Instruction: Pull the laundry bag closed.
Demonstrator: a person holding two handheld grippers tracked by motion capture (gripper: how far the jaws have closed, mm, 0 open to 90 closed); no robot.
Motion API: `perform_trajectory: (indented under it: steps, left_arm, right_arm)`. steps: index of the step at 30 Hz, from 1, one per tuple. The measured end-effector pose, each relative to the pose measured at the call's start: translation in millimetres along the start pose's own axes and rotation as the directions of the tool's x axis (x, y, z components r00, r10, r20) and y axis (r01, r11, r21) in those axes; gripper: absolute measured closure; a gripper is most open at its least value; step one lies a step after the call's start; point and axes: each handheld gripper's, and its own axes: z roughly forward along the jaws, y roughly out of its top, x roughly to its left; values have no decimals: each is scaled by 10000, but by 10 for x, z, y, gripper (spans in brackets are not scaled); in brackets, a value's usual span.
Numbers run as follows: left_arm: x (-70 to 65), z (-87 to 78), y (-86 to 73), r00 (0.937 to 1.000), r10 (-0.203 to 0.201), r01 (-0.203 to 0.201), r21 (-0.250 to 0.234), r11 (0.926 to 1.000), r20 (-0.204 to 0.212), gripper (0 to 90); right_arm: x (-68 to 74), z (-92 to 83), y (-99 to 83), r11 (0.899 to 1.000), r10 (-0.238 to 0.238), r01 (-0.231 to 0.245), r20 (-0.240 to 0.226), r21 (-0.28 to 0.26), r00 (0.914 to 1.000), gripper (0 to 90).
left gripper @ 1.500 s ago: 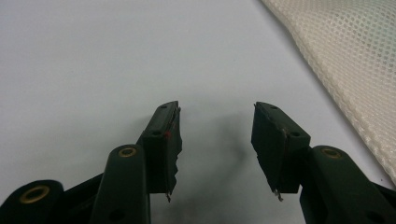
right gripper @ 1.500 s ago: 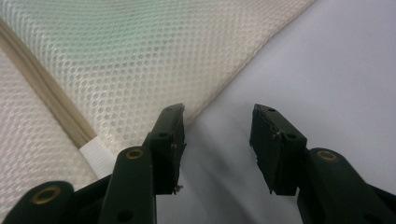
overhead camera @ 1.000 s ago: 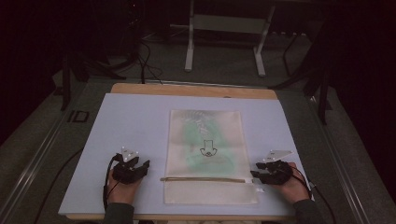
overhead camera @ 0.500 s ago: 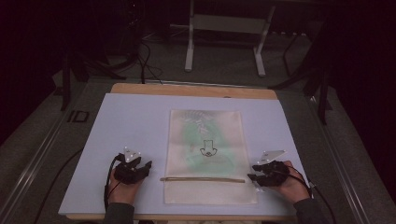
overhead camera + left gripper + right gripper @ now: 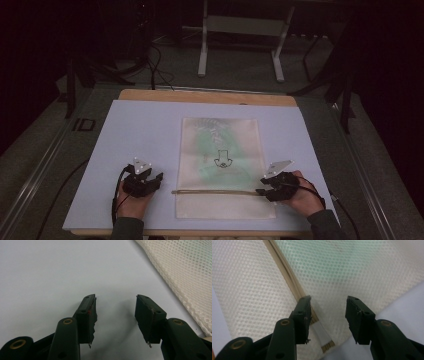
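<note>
A cream mesh bag (image 5: 220,150) lies flat in the middle of the table, with something green and a black print (image 5: 220,160) showing through it. A tan zipper (image 5: 215,192) runs across its near part. My left gripper (image 5: 159,177) rests left of the bag, open with only bare table between its jaws (image 5: 116,305); the mesh bag's (image 5: 185,272) edge lies to its right. My right gripper (image 5: 261,188) is at the zipper's right end. Its jaws (image 5: 328,306) have just been opening and stand wide over the mesh bag (image 5: 249,290). The zipper (image 5: 284,270) and its white end tab (image 5: 322,333) lie under them, unpressed.
The pale table mat (image 5: 140,135) has a wooden edge (image 5: 200,95) at the far side. Beyond it on the dark floor stand a metal frame's legs (image 5: 202,55) and some cables (image 5: 155,60). Free mat lies left and right of the bag.
The right hand and its gripper have slid left, from beside the bag onto its right edge at the zipper's end. The left gripper has stayed put.
</note>
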Motion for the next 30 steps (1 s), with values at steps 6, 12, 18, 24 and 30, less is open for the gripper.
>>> perform_trajectory:
  steps: [6,12,18,24,30]
  left_arm:
    - [-4,5,1,10000,8,-8,-19,10000,14,502]
    - [-7,5,3,10000,39,-39,4,10000,10,497]
    - [-7,6,4,10000,41,-41,1,10000,32,497]
    - [-9,6,5,10000,69,-69,12,10000,45,497]
    - [-8,6,5,9999,82,-82,18,10000,61,497]
  right_arm:
    - [47,33,105,9997,-232,233,-164,88,9996,548]
    - [94,69,221,9982,-577,581,-258,146,9980,544]
    - [163,132,350,9951,-970,976,-422,140,9944,569]
    - [238,185,501,9918,-1271,1274,-596,14,9901,613]
    - [306,236,635,9878,-1556,1558,-798,-36,9846,633]
